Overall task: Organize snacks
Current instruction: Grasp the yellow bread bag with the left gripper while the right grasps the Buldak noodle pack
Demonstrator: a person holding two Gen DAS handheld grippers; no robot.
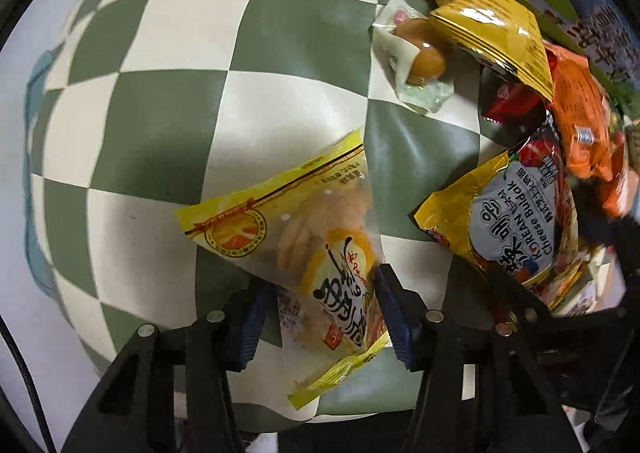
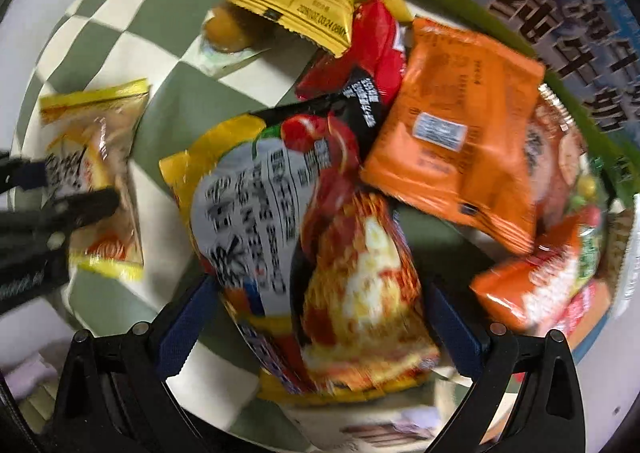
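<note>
Yellow-edged clear snack pouch (image 1: 320, 253) sits between the blue pads of the left hand-held gripper (image 1: 320, 317), which clamps it over the green-and-white checked counter (image 1: 168, 101), left of the snack pile (image 1: 520, 93). From the right wrist, the right hand-held gripper (image 2: 316, 329) grasps the Korean Buldak noodle packet (image 2: 304, 237), beside an orange packet (image 2: 452, 133); motion blurs this view

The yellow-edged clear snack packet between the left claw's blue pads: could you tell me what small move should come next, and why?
Probably lift the yellow-edged clear snack packet slightly off the green-and-white checked cloth. The left claw seems closed on its lower half, and it lies apart from the pile.
</note>
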